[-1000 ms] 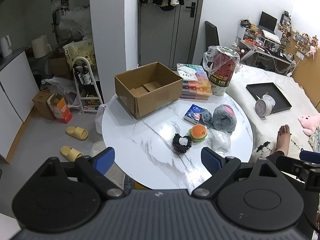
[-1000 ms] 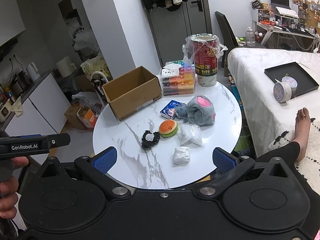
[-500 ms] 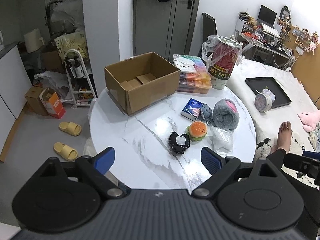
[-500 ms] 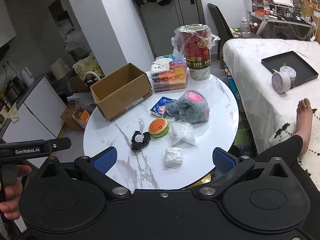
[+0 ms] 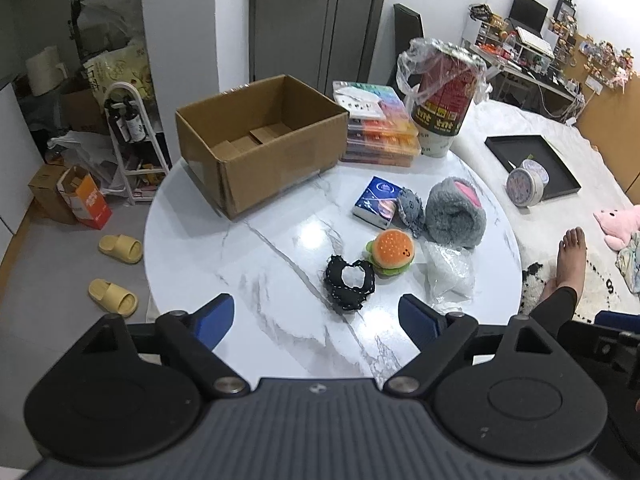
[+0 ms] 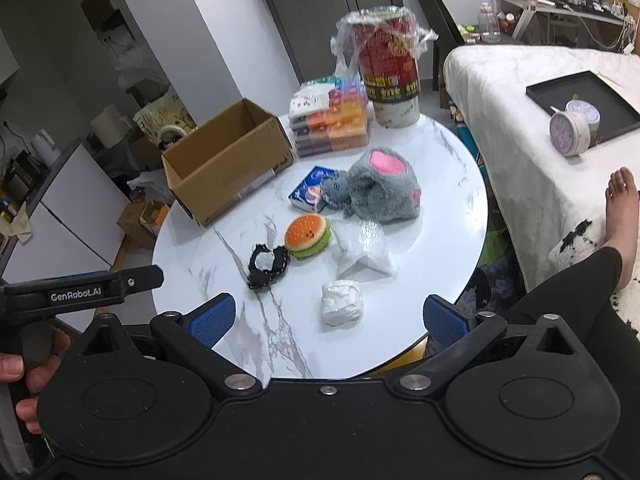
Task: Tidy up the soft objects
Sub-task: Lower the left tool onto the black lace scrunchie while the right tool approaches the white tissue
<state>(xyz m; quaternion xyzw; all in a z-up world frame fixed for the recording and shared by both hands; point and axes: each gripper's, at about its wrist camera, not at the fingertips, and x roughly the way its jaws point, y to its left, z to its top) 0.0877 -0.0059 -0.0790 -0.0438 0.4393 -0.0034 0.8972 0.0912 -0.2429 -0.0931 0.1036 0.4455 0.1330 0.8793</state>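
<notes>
On the round white marble table lie a burger plush, a black lace scrunchie, a grey slipper plush with pink lining, a small grey plush, a clear plastic bag and a white wad. An open empty cardboard box stands at the back left. My left gripper is open and empty, above the near table edge, just short of the scrunchie. My right gripper is open and empty, with the white wad between its fingertips in view.
A blue tissue packet, stacked colourful boxes and a red bucket in plastic stand at the back. A bed with a black tray is on the right. A person's leg is beside the table. Yellow slippers lie on the floor.
Both grippers have moved forward and closer to the table; the objects look larger. Both stay open and empty. Nothing on the table has moved.
</notes>
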